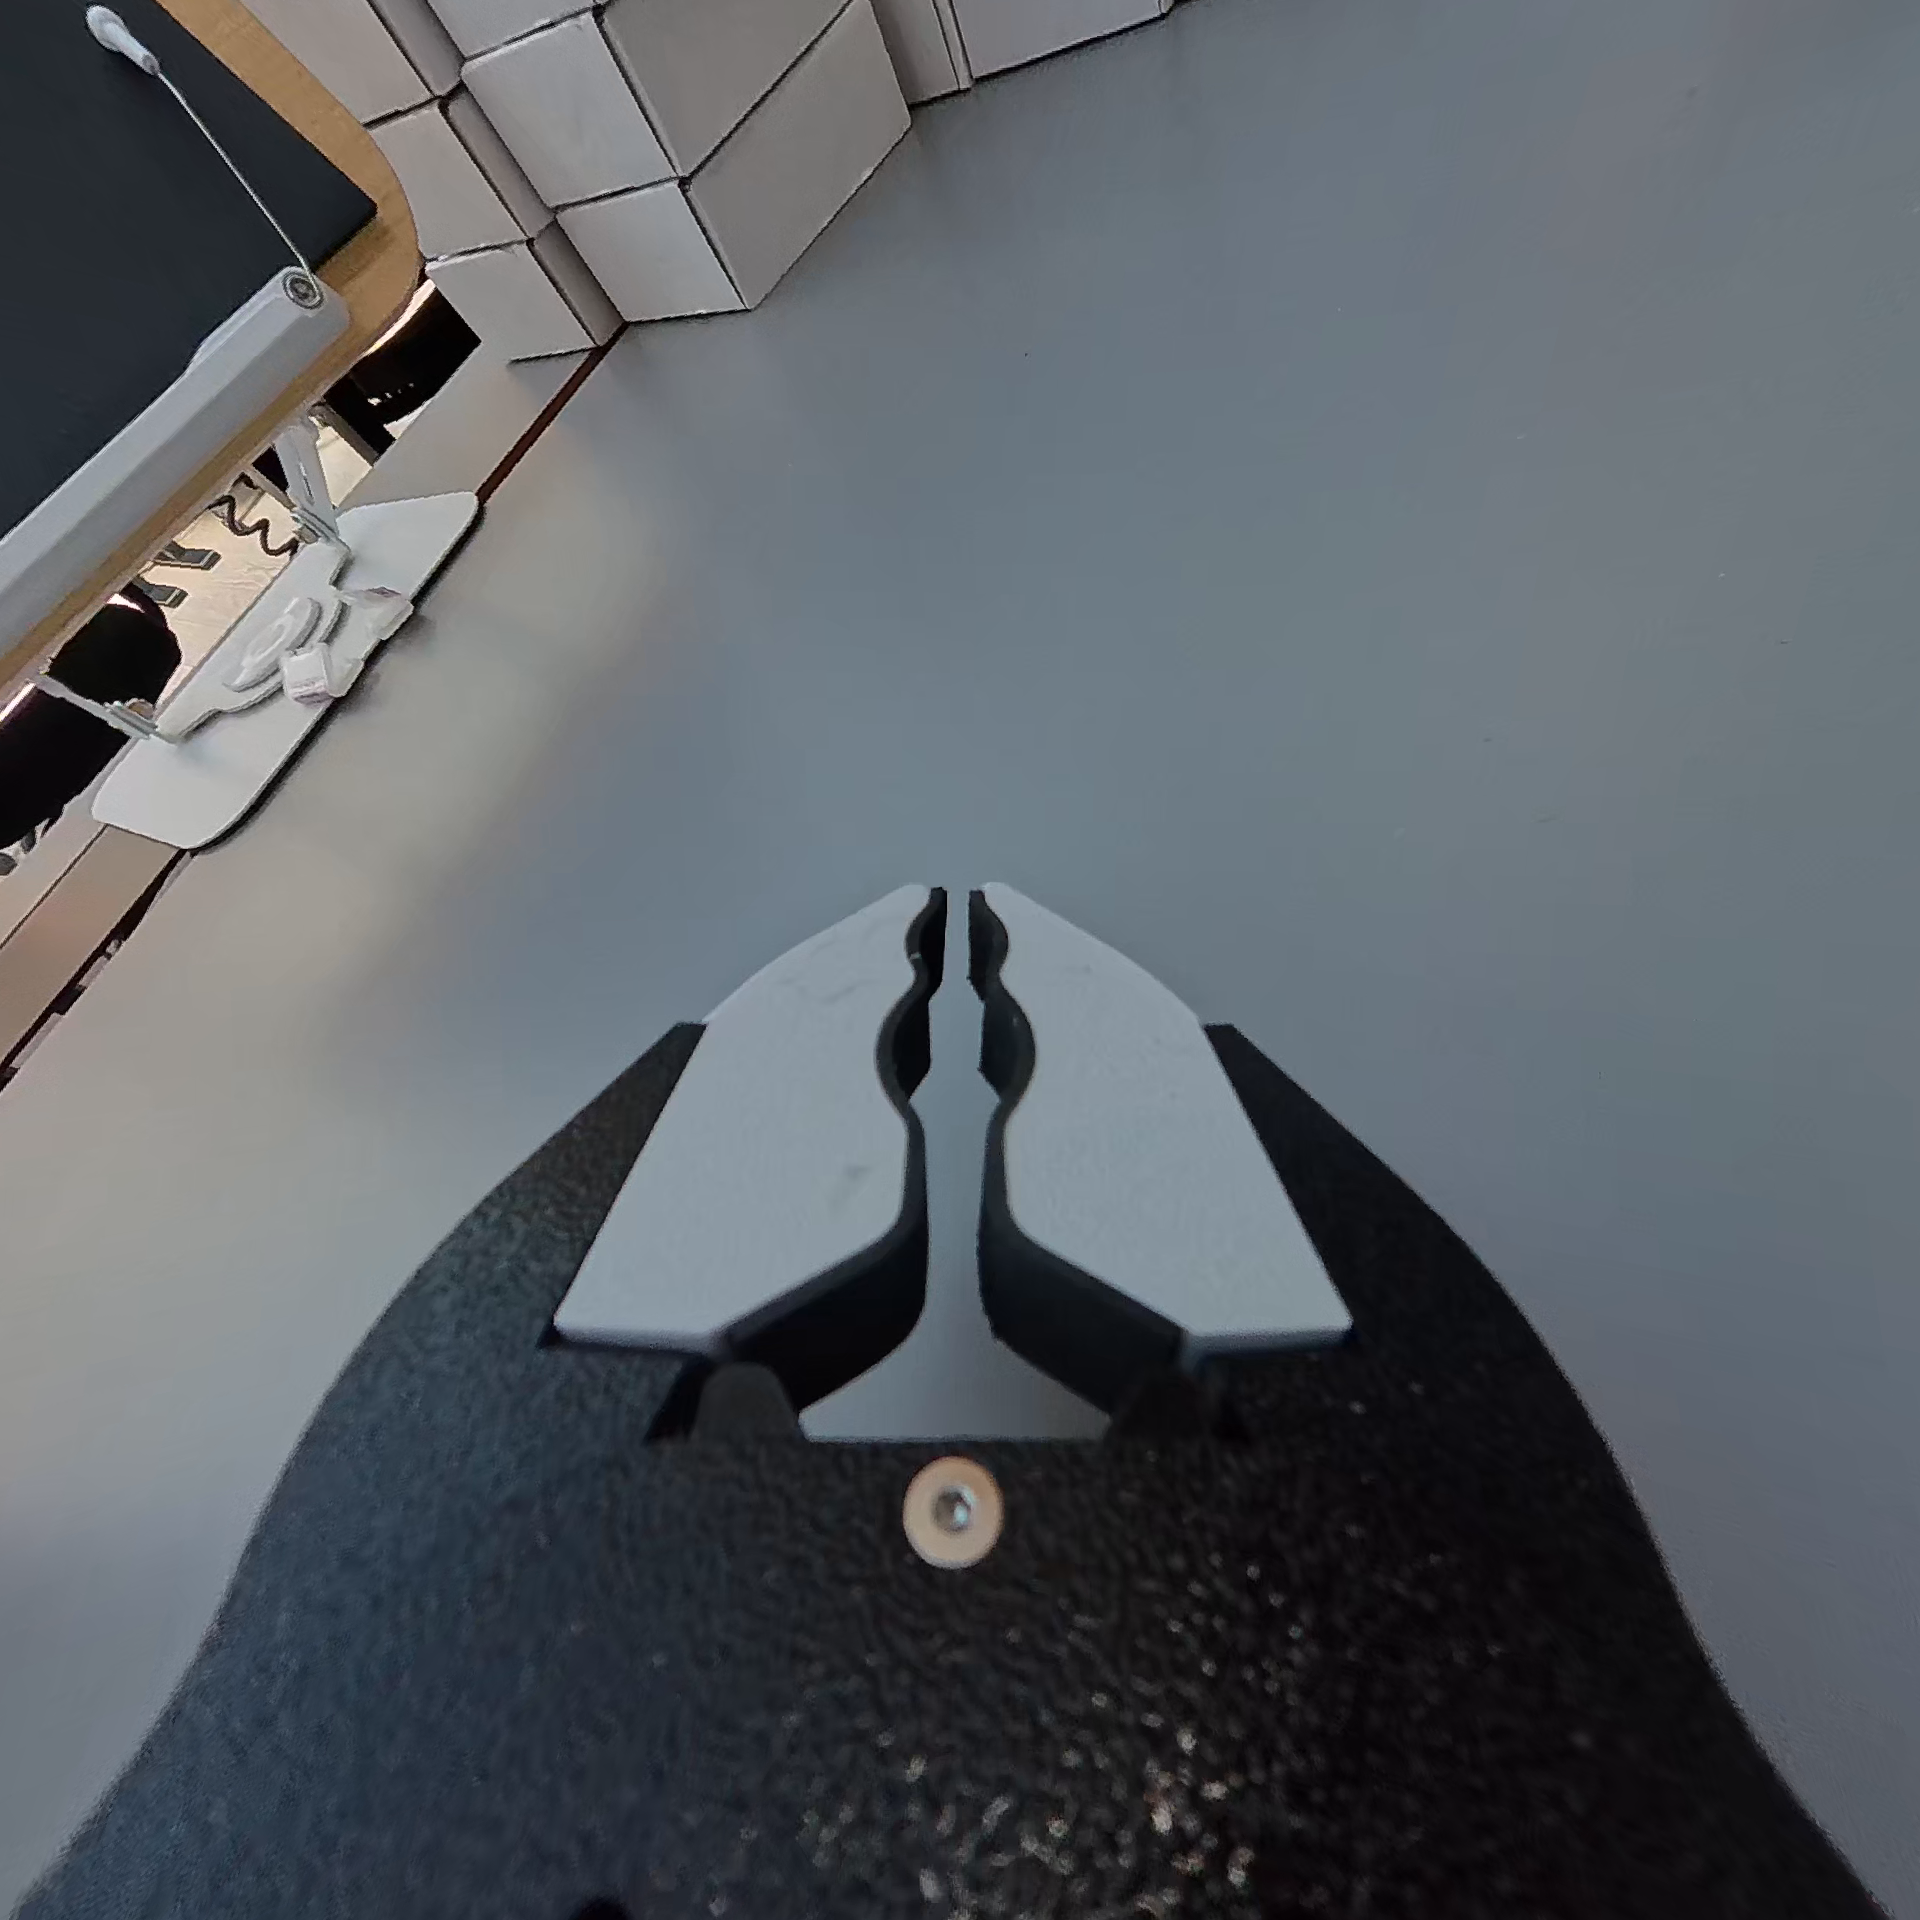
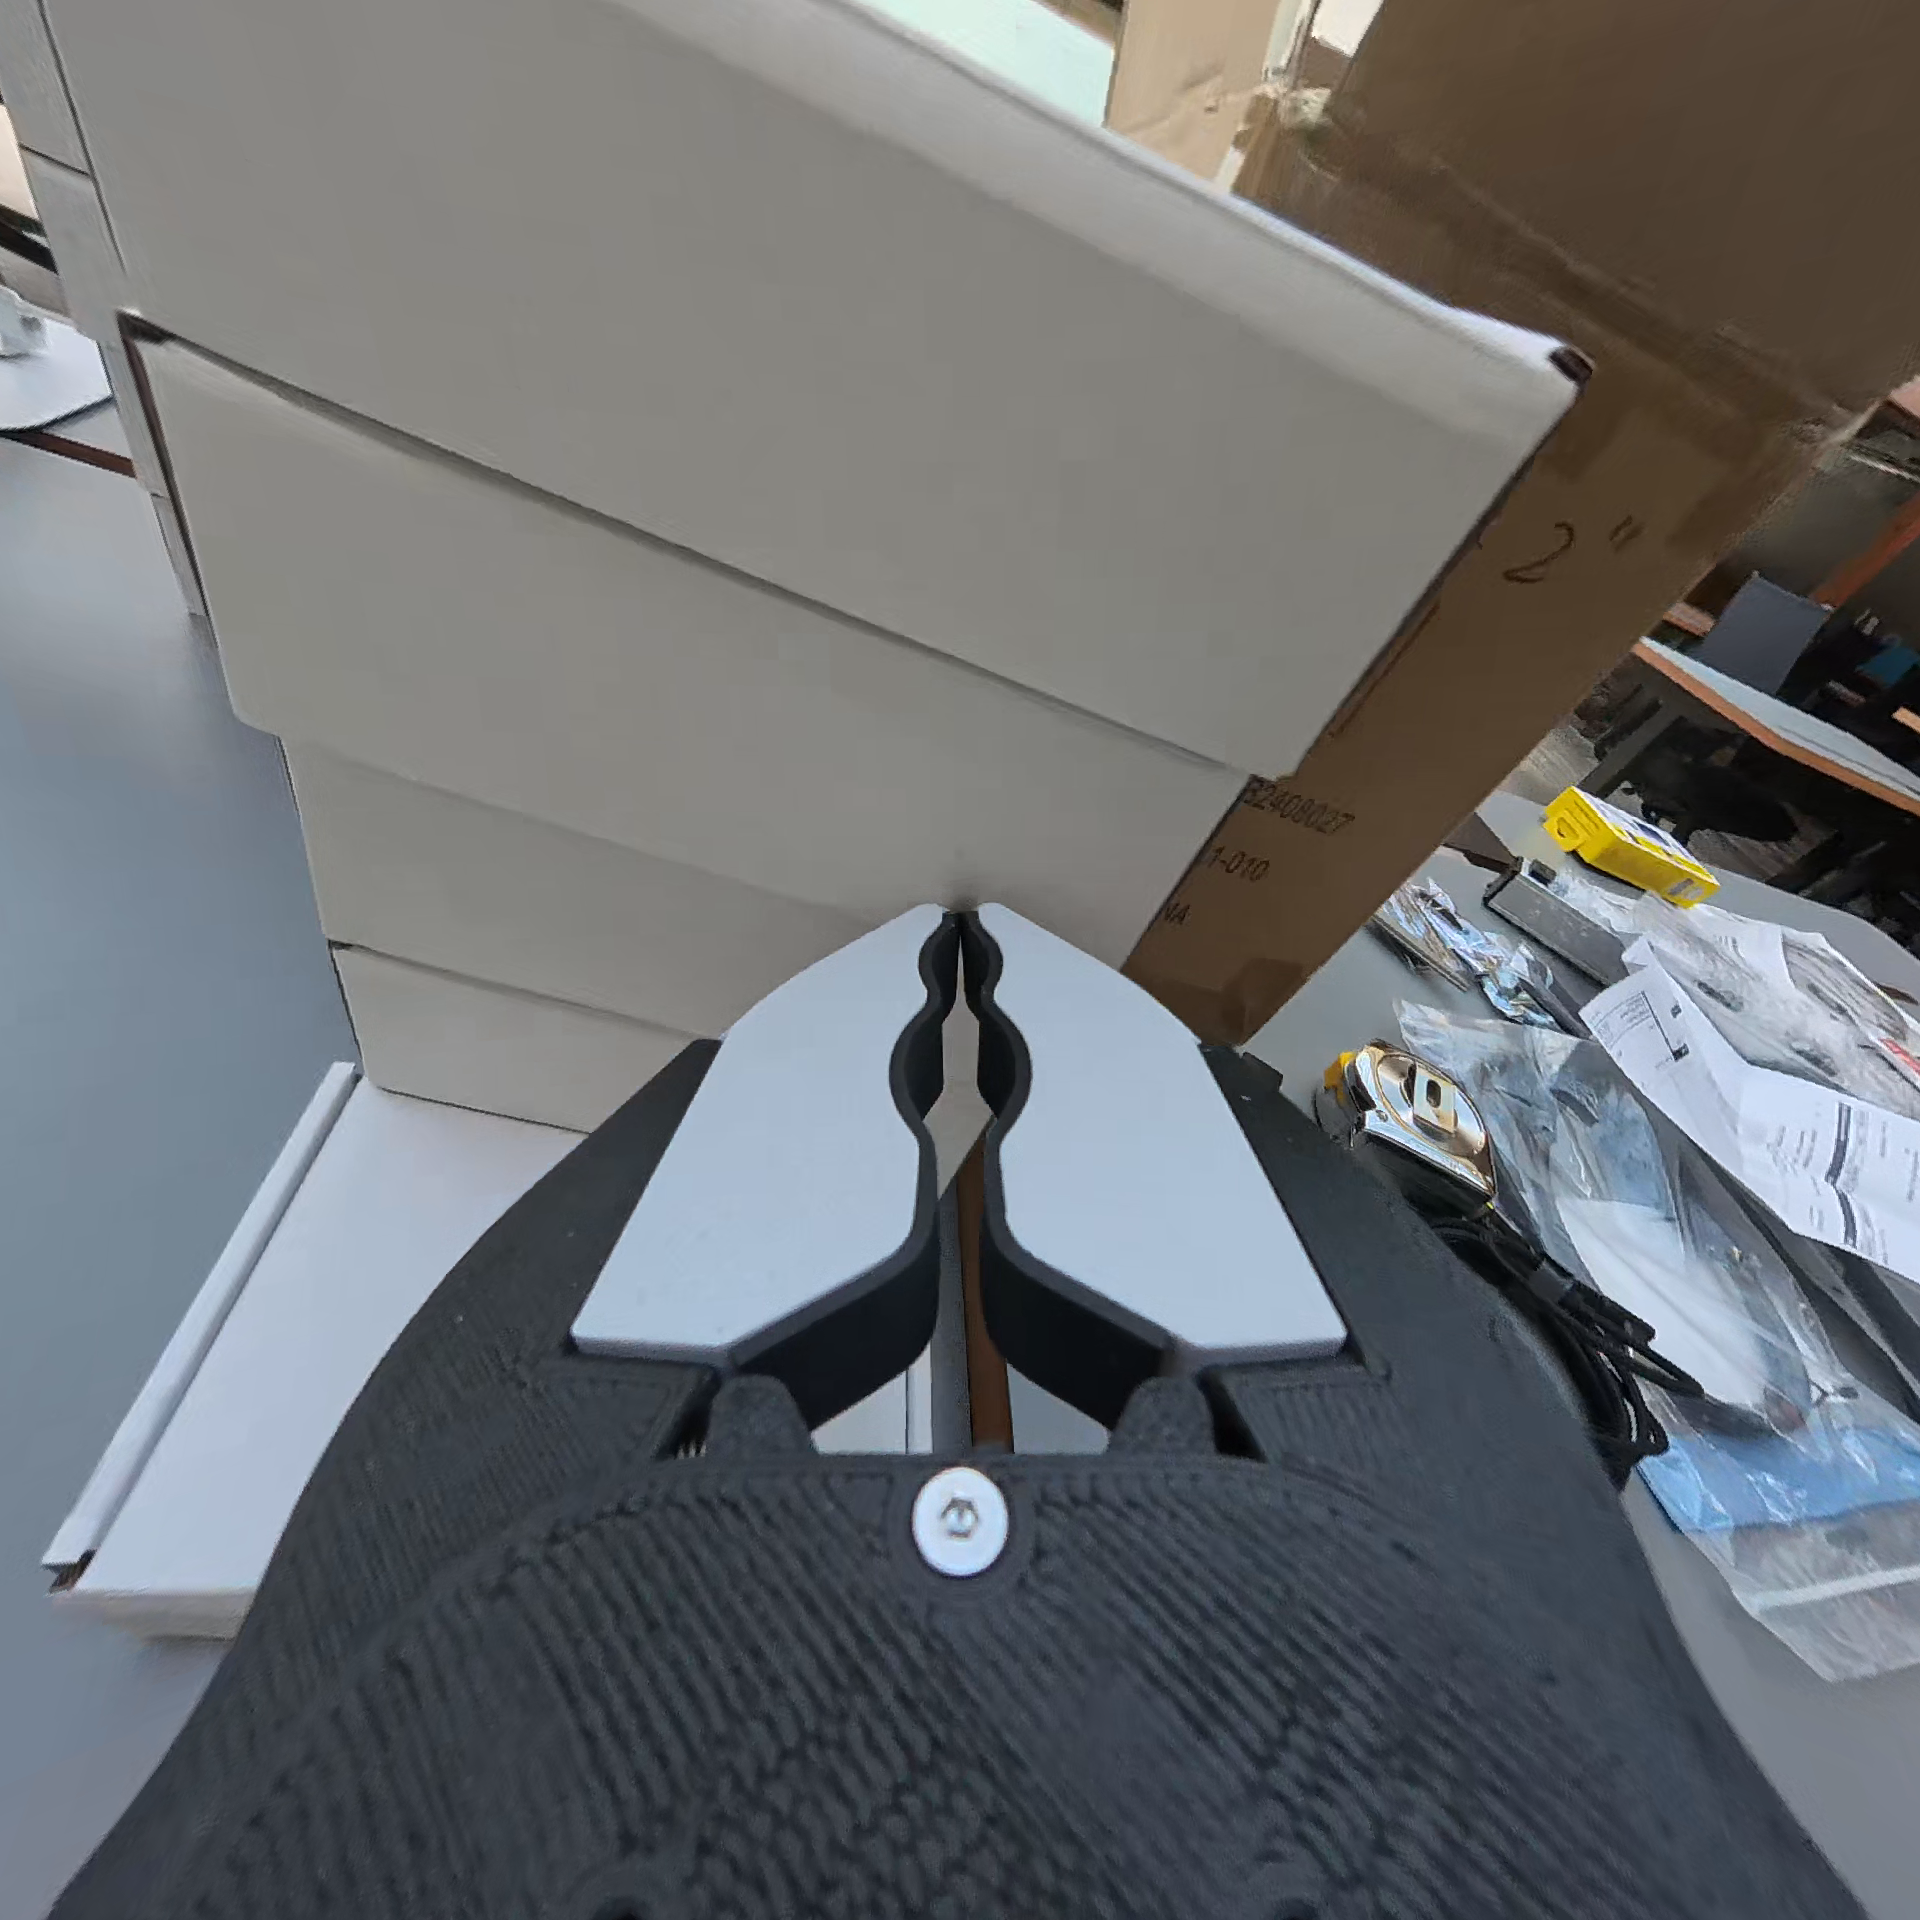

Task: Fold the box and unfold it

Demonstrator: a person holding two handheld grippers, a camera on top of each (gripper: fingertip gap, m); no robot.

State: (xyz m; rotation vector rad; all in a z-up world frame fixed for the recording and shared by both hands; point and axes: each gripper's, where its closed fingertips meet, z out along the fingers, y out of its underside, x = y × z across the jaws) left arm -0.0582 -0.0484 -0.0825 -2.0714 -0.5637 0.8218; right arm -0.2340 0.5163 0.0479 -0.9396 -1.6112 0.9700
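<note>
In the right wrist view a stack of closed white cardboard boxes [image 2: 727, 582] stands straight ahead. A low, flat white box [image 2: 312, 1351] lies on the table in front of the stack, partly under my gripper. My right gripper [image 2: 961, 916] is shut with its tips touching, right in front of the stack, and I see nothing held in it. In the left wrist view my left gripper [image 1: 958, 891] is shut but for a hairline gap and holds nothing. It hovers over the bare grey table [image 1: 1351, 520]. More white boxes [image 1: 675, 156] are stacked at the far edge.
A tall brown carton [image 2: 1558, 312] stands to the right of the stack. Plastic bags, papers [image 2: 1766, 1091], a shiny metal object [image 2: 1418, 1117] and a yellow packet [image 2: 1626, 857] clutter the table's right side. A white stand with cables [image 1: 260, 665] sits at the far left.
</note>
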